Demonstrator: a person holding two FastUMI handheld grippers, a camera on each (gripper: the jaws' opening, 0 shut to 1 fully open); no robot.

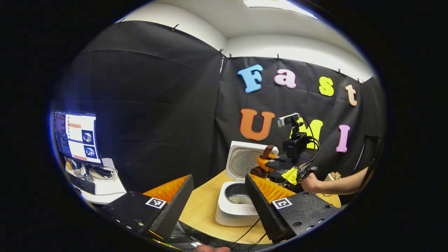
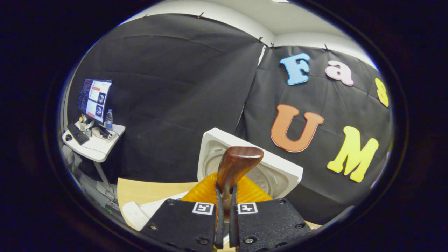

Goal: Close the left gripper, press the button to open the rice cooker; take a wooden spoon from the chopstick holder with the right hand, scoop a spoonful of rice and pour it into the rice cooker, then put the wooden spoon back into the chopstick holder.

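1. Left gripper (image 1: 218,206): black textured finger bodies with screws, square black-and-white markers, ribbed faces.
2. Right gripper (image 2: 225,224): same markers at 12 o'clock of each body.
3. Bare forearm (image 1: 344,183), no sleeve.

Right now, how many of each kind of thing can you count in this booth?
rice cooker: 1
wooden spoon: 1
grippers: 2, the left gripper and the right gripper
monitor: 1
keyboard: 1
water bottle: 1
Total: 7
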